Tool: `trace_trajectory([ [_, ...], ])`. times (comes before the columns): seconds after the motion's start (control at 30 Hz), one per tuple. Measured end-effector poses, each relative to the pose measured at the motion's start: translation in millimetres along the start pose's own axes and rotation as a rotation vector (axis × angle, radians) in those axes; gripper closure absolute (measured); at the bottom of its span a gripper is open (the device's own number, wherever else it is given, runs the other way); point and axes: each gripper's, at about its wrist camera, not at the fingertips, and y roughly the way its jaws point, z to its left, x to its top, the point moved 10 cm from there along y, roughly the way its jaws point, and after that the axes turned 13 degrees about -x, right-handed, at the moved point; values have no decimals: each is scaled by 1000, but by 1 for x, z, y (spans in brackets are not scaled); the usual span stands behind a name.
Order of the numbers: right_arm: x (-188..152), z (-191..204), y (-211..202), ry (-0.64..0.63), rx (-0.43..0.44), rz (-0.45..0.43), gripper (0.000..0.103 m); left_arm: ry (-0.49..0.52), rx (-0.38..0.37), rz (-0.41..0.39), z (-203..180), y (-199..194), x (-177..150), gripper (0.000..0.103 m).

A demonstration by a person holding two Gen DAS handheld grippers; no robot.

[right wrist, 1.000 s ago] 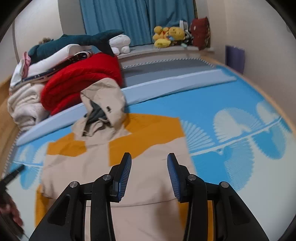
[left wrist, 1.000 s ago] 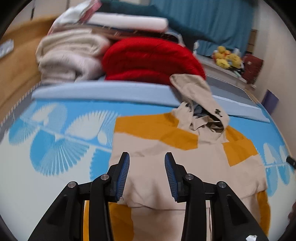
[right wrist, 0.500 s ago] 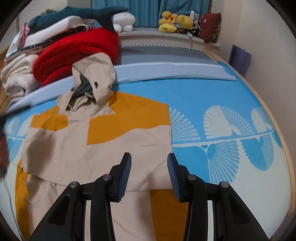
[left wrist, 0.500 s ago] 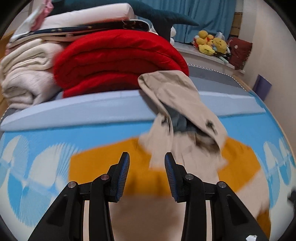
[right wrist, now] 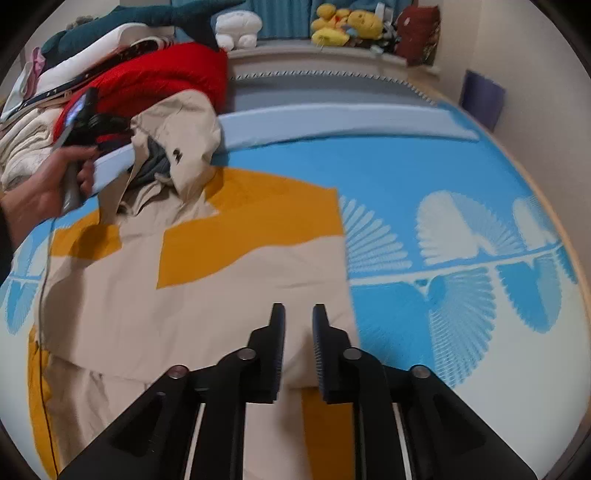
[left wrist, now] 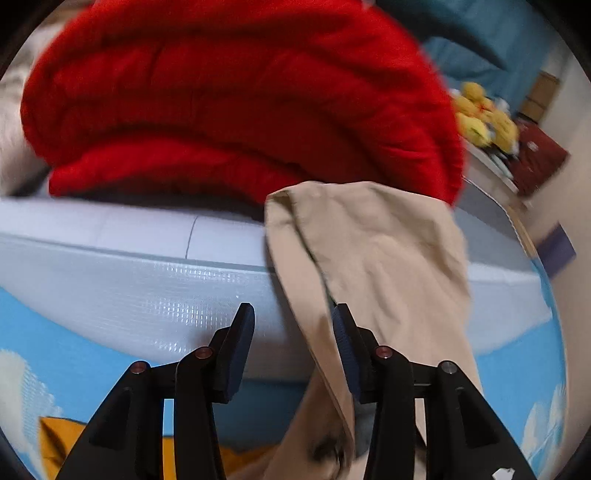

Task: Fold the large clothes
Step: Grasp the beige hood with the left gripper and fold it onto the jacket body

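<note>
Showing only rightward: left hand (right wrist: 44, 188) beside hood (right wrist: 177, 122).

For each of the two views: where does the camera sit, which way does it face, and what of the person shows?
Left wrist: on the left gripper, facing the beige hood and red blanket; only its fingers show.
Right wrist: on the right gripper, over the jacket; the person's left hand shows.
Shared: hood, red blanket, yellow plush toys.

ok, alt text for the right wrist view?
The right claw, jaws narrowly apart, hovers over the lower edge of a beige-and-orange hooded jacket spread on a blue patterned bedsheet. At far left a hand holds the left claw by the hood.
</note>
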Motion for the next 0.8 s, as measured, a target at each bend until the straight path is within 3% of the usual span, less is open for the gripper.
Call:
trace_trajectory([
  [0.13, -6, 4, 5, 4, 28, 33, 84, -85, -37, 12, 9, 16, 2, 69],
  [0.17, -7, 4, 4, 4, 30, 37, 84, -87, -50, 24, 7, 19, 1, 91],
  [0.2, -7, 5, 4, 4, 33, 38, 84, -77, -78, 34, 1, 19, 0, 103],
  [0.33, -9, 9, -2, -3, 48, 27, 84, 39, -119, 11, -32, -13, -4, 103],
  [0.43, -7, 9, -7, -4, 54, 23, 84, 195, -152, 2, -72, -59, -23, 103],
  [0.53, -3, 8, -17, 20, 71, 11, 84, 392, -197, -12, -119, -123, -67, 103],
  [0.63, -1, 10, -31, 20, 87, -6, 84, 546, -239, -6, -150, -192, -136, 103],
  [0.8, 1, 11, -55, 25, 111, -39, 84, 585, -198, 36, -129, -270, -247, 103],
])
